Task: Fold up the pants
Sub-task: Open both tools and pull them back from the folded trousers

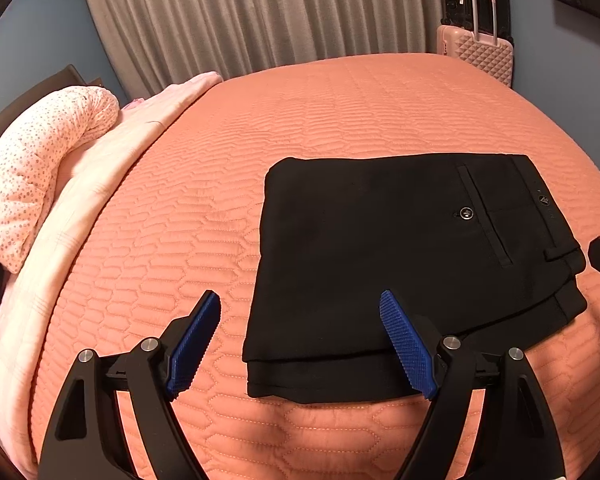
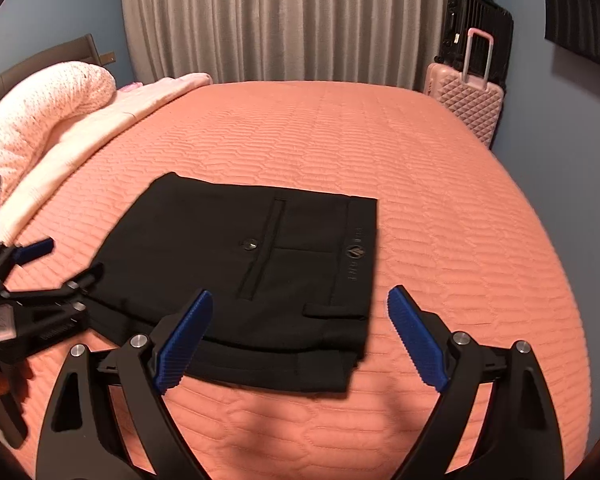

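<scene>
Left wrist view: pants (image 1: pixel 400 248) are seen folded into a compact black rectangle on the bed (image 1: pixel 340 112), stacked layers showing at the near edge. Left claw (image 1: pixel 300 312) is spread wide, nothing gripped; it is held at the pants' near-left corner, with one blue pad over the fabric and the other over bare quilt. Whether the fabric is touched cannot be told. A pillow (image 1: pixel 40 160) is seen far left of the pants, a pink suitcase (image 1: pixel 480 52) beyond them.

Right wrist view: right claw (image 2: pixel 300 312) is likewise wide open and empty, held at the pants' waistband end; a back pocket button (image 2: pixel 249 244) faces up. The left claw is seen at the pants' left edge.

Handling, as judged: fabric looks light, soft and limp, with no stiffness, so layers would likely slide if only the top one is pinched. Any further fold is best taken at the two near corners, through the full stack. The fold looks near finished.
</scene>
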Demonstrator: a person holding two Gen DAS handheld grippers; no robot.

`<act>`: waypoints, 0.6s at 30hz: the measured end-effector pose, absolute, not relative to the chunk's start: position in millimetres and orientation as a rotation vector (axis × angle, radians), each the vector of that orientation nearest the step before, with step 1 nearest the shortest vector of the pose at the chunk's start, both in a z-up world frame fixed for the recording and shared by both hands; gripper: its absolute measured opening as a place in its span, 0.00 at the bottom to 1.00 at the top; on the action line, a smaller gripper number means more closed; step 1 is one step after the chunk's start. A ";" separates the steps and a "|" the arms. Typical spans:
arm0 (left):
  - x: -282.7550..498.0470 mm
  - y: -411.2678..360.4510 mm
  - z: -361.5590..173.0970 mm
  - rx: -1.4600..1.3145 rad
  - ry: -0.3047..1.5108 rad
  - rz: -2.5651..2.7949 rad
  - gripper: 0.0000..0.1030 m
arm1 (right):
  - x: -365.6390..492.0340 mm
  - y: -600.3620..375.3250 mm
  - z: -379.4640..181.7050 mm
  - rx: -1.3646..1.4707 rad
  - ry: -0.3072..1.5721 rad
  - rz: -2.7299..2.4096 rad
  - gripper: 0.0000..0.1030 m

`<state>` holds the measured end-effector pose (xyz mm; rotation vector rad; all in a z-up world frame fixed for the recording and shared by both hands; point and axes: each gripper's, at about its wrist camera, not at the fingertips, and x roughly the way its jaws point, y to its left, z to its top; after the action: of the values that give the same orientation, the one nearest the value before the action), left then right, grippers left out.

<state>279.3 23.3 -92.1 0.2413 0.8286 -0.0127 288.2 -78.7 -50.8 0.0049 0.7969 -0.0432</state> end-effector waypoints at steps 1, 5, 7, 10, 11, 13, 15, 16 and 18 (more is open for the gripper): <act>278.6 24.6 -92.8 0.244 0.828 -0.014 0.78 | 286.8 -82.4 -54.5 0.008 0.804 -0.049 0.90; 280.2 48.3 -104.4 0.138 0.881 -0.032 0.78 | 284.7 -113.2 -77.9 0.156 0.877 -0.029 0.90; 283.9 60.4 -116.2 0.101 0.934 -0.028 0.78 | 284.2 -126.3 -87.6 0.218 0.905 -0.035 0.90; 278.0 66.8 -122.5 0.099 0.939 -0.008 0.78 | 280.2 -132.7 -91.9 0.205 0.904 -0.060 0.90; 275.1 65.8 -122.7 0.110 0.931 -0.004 0.78 | 279.3 -131.9 -91.9 0.196 0.902 -0.065 0.90; 269.1 57.1 -122.9 0.162 0.916 0.005 0.78 | 277.2 -126.9 -90.4 0.183 0.898 -0.054 0.90; 263.4 46.3 -121.4 0.205 0.896 -0.002 0.78 | 273.2 -117.8 -87.1 0.150 0.888 -0.057 0.90; 261.2 41.2 -120.2 0.212 0.893 -0.010 0.78 | 270.8 -112.5 -84.6 0.135 0.880 -0.052 0.90; 259.1 36.0 -117.2 0.202 0.891 -0.029 0.78 | 266.9 -102.3 -79.1 0.110 0.867 -0.055 0.90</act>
<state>259.1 36.0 -117.2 0.2017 0.8906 -0.0285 266.9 -102.3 -79.1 0.1102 0.8668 -0.0554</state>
